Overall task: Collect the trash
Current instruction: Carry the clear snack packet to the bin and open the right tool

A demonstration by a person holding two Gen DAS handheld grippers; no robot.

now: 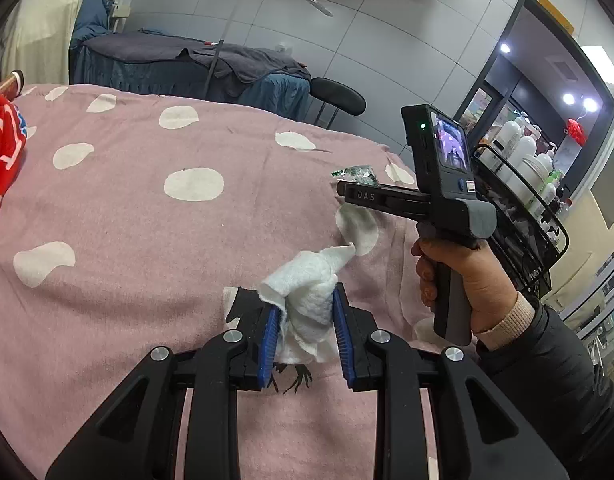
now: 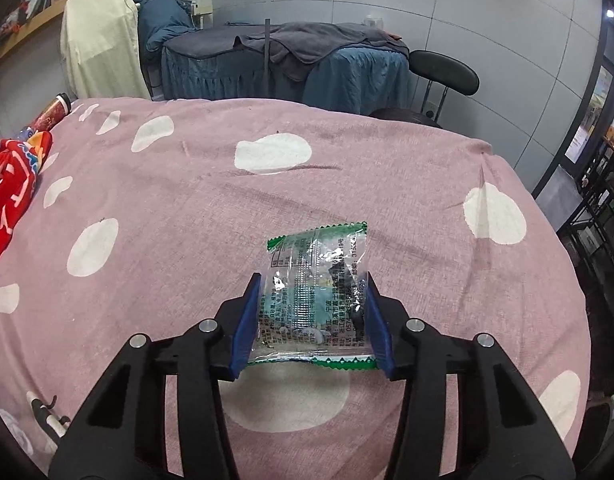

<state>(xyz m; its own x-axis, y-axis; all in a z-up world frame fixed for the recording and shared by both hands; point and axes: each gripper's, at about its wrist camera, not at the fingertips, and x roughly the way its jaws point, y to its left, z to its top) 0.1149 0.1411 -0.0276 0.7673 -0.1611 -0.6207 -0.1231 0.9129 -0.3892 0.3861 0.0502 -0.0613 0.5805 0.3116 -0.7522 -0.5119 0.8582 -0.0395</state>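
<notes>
My left gripper point(image 1: 305, 300) is shut on a crumpled white tissue point(image 1: 307, 288) and holds it over the pink dotted bed cover point(image 1: 147, 240). My right gripper point(image 2: 313, 284) is open, its blue pads point(image 2: 247, 320) standing on either side of a clear green-edged snack wrapper point(image 2: 315, 292) that lies flat on the cover point(image 2: 187, 220). In the left wrist view the right gripper point(image 1: 347, 194) reaches over the same wrapper point(image 1: 357, 174) near the bed's right edge.
A red printed cloth point(image 2: 11, 192) and a red tumbler point(image 2: 53, 110) lie at the bed's left. A black wire rack with white bottles point(image 1: 523, 184) stands to the right. A blue-draped bed point(image 2: 287, 64) and a black stool point(image 2: 443, 72) stand behind.
</notes>
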